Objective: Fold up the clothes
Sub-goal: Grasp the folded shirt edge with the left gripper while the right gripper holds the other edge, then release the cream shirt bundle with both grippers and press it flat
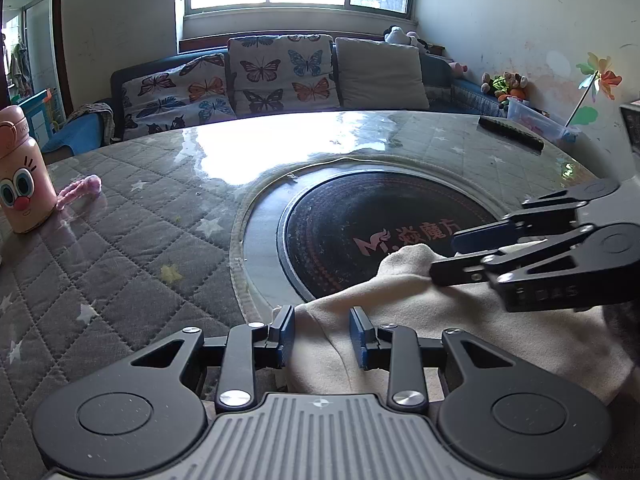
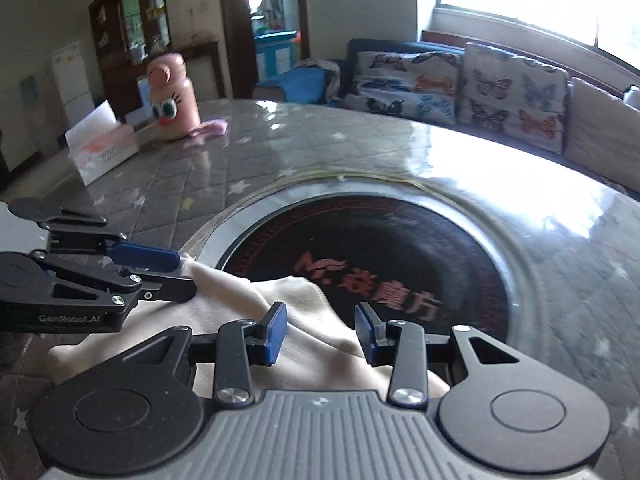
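A cream garment [image 1: 404, 316] lies bunched at the near edge of the round table, partly over the black hob. My left gripper [image 1: 322, 334] is open, with the garment's left edge lying between and under its blue-padded fingers. My right gripper [image 1: 444, 256] reaches in from the right, its fingers straddling a raised fold of the cloth. In the right wrist view the right gripper [image 2: 322, 332] is open over the cream garment [image 2: 244, 300]. There the left gripper [image 2: 186, 272] comes in from the left at the cloth's far corner.
The table has a grey quilted star cover [image 1: 140, 248] under clear plastic and a black round hob [image 1: 372, 216] in its centre. A pink cartoon bottle [image 1: 22, 172], a tissue box [image 2: 104, 144] and a dark remote [image 1: 510, 132] sit near the rim. A butterfly-cushion sofa [image 1: 260, 76] stands behind.
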The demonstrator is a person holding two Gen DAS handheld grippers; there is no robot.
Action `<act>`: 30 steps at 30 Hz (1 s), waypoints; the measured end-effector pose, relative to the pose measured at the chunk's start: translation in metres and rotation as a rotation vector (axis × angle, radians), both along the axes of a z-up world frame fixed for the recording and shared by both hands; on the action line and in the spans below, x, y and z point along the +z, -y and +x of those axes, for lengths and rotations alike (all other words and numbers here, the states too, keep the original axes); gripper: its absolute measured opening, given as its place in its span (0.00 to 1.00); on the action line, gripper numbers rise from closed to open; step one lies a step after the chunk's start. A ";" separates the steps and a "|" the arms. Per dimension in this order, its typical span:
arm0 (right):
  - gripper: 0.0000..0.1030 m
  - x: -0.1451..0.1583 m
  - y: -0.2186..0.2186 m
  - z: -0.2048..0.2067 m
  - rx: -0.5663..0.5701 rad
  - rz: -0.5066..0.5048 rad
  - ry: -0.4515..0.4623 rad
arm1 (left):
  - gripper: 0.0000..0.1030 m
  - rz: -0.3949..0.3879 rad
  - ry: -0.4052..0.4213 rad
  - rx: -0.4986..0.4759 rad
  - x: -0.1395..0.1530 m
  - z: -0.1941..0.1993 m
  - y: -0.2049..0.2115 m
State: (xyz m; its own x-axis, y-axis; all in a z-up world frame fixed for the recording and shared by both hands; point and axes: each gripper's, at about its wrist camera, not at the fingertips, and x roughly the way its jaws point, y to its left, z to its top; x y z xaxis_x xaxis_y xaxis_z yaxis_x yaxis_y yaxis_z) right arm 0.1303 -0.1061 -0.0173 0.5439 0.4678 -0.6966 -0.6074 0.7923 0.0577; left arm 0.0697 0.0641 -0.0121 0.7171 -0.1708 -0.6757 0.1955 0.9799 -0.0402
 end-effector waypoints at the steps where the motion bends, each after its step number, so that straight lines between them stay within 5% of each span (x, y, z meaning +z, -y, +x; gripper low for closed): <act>1: 0.37 -0.003 -0.004 0.002 -0.004 -0.006 -0.001 | 0.32 -0.001 0.000 0.000 0.000 0.000 0.000; 30: 0.76 0.020 0.057 -0.055 -0.115 0.075 0.042 | 0.95 0.002 0.044 0.043 0.015 -0.043 0.011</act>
State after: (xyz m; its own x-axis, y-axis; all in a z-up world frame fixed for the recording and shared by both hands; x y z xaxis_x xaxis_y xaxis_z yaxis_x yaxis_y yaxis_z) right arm 0.0753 -0.1633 0.0028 0.6245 0.4508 -0.6379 -0.5162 0.8511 0.0961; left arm 0.0270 0.0529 0.0031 0.7530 -0.1383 -0.6434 0.1550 0.9874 -0.0308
